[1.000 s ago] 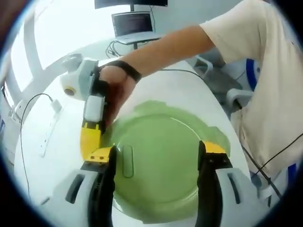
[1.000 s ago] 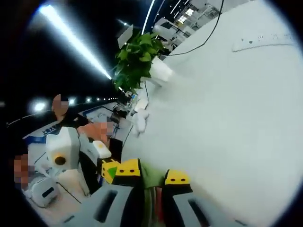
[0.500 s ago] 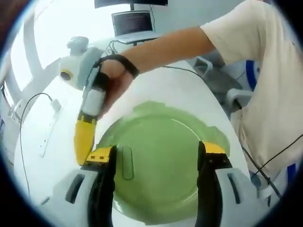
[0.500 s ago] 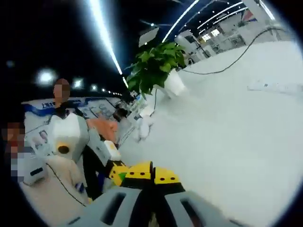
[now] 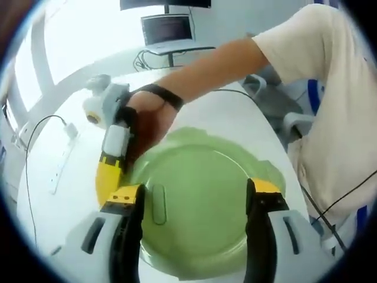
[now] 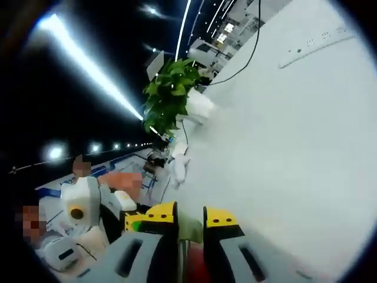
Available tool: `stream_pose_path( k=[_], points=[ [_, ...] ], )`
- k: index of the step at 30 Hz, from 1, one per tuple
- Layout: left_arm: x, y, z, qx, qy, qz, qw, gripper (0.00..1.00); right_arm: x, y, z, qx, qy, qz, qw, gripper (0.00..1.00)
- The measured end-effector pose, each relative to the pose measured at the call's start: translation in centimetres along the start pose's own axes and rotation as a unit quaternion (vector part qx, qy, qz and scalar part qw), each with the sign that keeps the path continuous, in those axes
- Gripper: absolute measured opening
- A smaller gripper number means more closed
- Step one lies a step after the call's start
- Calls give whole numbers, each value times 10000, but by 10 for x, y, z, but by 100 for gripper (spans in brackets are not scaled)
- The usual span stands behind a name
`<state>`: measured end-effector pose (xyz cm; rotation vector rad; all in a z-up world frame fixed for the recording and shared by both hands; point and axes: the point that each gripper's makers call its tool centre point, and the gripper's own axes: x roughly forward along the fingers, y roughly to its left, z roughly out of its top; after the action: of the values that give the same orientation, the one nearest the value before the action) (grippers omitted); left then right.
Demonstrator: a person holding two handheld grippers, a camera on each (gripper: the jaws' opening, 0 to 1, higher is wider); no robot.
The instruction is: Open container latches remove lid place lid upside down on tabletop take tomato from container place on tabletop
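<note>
Since half a second ago, right gripper point(image 5: 112, 168) has dropped back to the green lid's point(image 5: 197, 203) left edge, its jaws slightly parted there; left gripper point(image 5: 191, 203) jaws stand wide apart astride the lid; lid sits on container on the white desk point(image 5: 53, 194); contents hidden.

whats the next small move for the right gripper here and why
Probably pull the side latch outward to unclip it. The right gripper sits at the edge of the green lid, which still covers the container, and in the right gripper view its jaws are nearly closed around something green.
</note>
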<state>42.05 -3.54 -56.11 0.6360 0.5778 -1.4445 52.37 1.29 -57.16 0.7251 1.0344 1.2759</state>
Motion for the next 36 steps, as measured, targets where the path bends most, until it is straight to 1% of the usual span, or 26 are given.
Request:
stream_pose_path(
  k=[1,2,3,4,5,6,7,9,11,13,15,16,18,20,21,22,24,25,28,29,31,32,33,34,36],
  points=[
    [-1,0,-1,-29,18,32,10000,64,-2,1,3,-36,0,43,10000,11],
    [-1,1,-1,-65,32,70,9999,65,-1,4,-5,-251,-8,3,9997,12],
    [-1,0,-1,-68,31,81,9999,65,-1,3,-4,-393,-70,-58,9992,12],
    [-2,1,-2,-101,14,103,9999,65,-2,4,-8,-510,-58,-117,9986,12],
    [-2,0,-2,-125,1,114,9999,65,-3,4,-11,-596,-47,-146,9981,12],
    [-3,0,-3,-130,3,124,9998,65,-3,7,-19,-623,-28,-162,9979,12],
    [-4,-1,-4,-141,16,130,9998,65,-5,6,-18,-554,27,-137,9984,12],
    [-8,-1,-7,-199,87,147,9997,65,-10,3,-18,-310,259,-79,9992,12],
    [-12,-2,-11,-282,193,176,9993,64,-12,2,-17,-194,362,22,9992,13],
    [-15,0,-13,-400,233,243,9986,62,-12,0,-16,-122,393,83,9991,13],
    [-16,0,-15,-398,248,226,9986,62,-13,2,-16,-16,365,219,9991,15],
    [-17,-1,-15,-382,256,215,9987,62,-12,4,-19,65,365,263,9990,17],
    [-17,-1,-16,-342,250,176,9989,62,-11,6,-22,41,350,294,9989,20],
    [-17,-2,-18,-265,196,133,9994,64,-9,8,-29,83,389,287,9988,22],
    [-18,-3,-19,-245,174,117,9995,64,-9,6,-35,71,535,229,9983,22],
    [-18,-2,-19,-256,151,124,9995,64,-8,6,-38,10,570,222,9981,22],
    [-18,-2,-20,-249,102,122,9996,64,-6,6,-43,43,700,238,9973,22],
    [-18,-2,-20,-233,80,117,9996,64,-5,7,-43,41,714,261,9971,22],
    [-19,-3,-21,-224,-26,101,9997,64,-4,3,-31,126,634,294,9975,21],
    [-19,-2,-22,-213,-68,101,9997,64,-3,2,-30,156,619,287,9975,20],
    [-19,-2,-22,-189,-127,86,9997,64,-4,0,-30,319,639,323,9969,19],
    [-19,-3,-22,-190,-144,89,9997,64,-3,1,-30,544,665,326,9958,19],
    [-19,-3,-22,-183,-147,89,9997,64,-3,-1,-29,533,658,328,9959,18],
    [-19,-3,-22,-180,-148,91,9997,64,-3,-1,-30,624,666,306,9954,18],
    [-19,-3,-22,-164,-134,89,9997,64,-4,-1,-29,954,701,290,9926,16]
  ],
)
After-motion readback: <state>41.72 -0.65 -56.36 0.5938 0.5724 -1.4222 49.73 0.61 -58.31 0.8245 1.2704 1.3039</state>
